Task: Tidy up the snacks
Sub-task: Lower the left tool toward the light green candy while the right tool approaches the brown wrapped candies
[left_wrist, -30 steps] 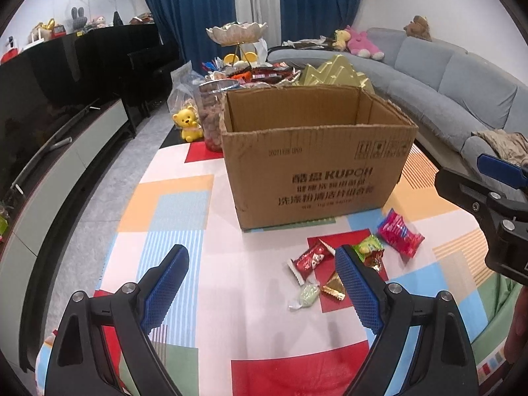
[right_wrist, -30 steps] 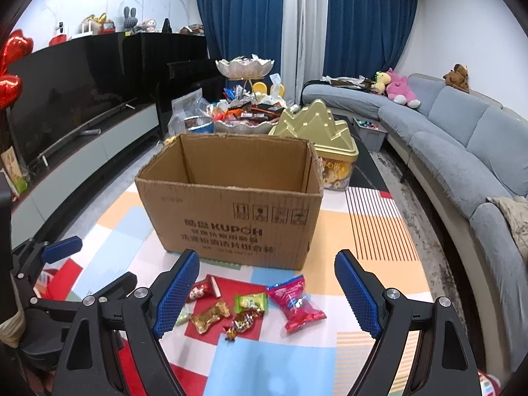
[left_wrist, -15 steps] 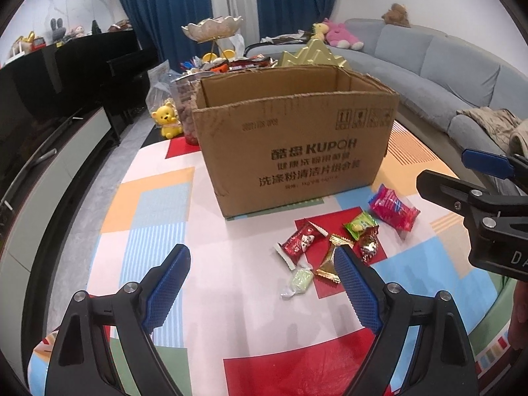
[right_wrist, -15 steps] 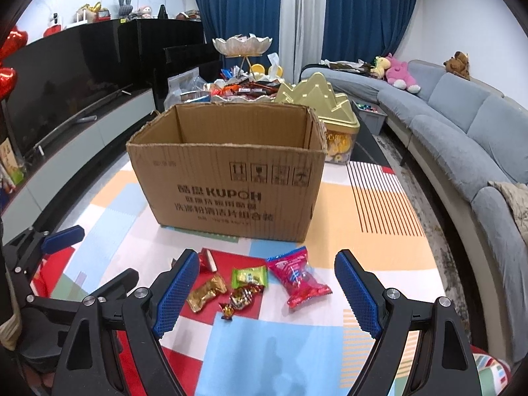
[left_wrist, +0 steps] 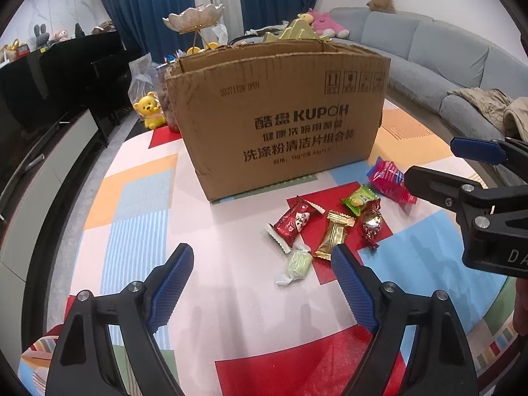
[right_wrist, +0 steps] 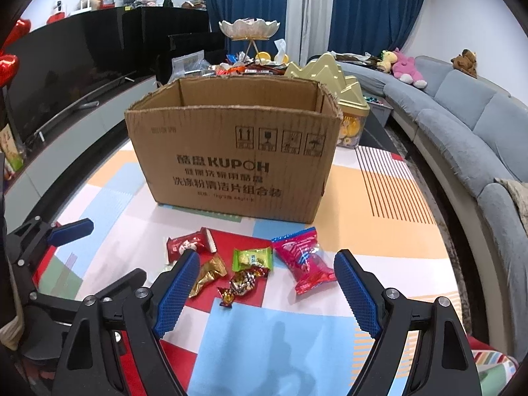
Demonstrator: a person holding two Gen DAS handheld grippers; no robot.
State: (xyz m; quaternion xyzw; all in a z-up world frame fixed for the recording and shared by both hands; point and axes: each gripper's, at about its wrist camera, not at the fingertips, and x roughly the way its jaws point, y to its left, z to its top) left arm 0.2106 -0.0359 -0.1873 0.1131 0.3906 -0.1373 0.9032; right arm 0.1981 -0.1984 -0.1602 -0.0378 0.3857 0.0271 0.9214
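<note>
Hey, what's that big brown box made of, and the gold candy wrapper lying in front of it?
The big brown box looks like corrugated cardboard, matte, with ragged torn top edges and black printing. The gold candy wrapper appears to be metallic foil or foil-look plastic: it is shiny and ribbed, with crimped ends. Which of the two it is can't be told.

I see the counter (right_wrist: 379, 217) with its colour-block cover carrying a cardboard box (right_wrist: 231, 155). Just before it lie loose snacks: pink packet (right_wrist: 305, 259), green candy (right_wrist: 252, 259), red bar (left_wrist: 292, 221), gold wrapper (left_wrist: 333, 234).
</note>
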